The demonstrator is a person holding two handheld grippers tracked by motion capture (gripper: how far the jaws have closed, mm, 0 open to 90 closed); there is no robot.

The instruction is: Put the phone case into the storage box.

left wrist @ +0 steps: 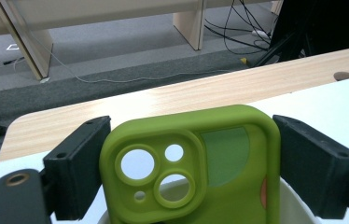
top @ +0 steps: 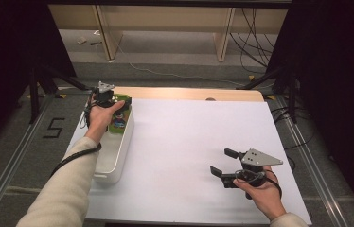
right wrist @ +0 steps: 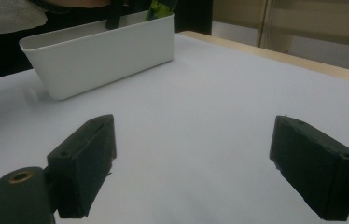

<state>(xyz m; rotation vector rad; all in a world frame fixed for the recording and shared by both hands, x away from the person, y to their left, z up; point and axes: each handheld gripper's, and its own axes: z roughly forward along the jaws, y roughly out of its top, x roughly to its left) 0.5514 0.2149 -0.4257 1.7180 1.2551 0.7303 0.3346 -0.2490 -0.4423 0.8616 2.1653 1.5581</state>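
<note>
One legible marking found: a large black numeral "5" (top: 53, 127), taped or painted on the grey carpeted floor (top: 28, 156) to the left of the white-topped bench (top: 199, 142), seen in the high view. No brand, label or lettering can be read on the green silicone phone case (left wrist: 200, 163) or on the white plastic tub (right wrist: 102, 51).
</note>
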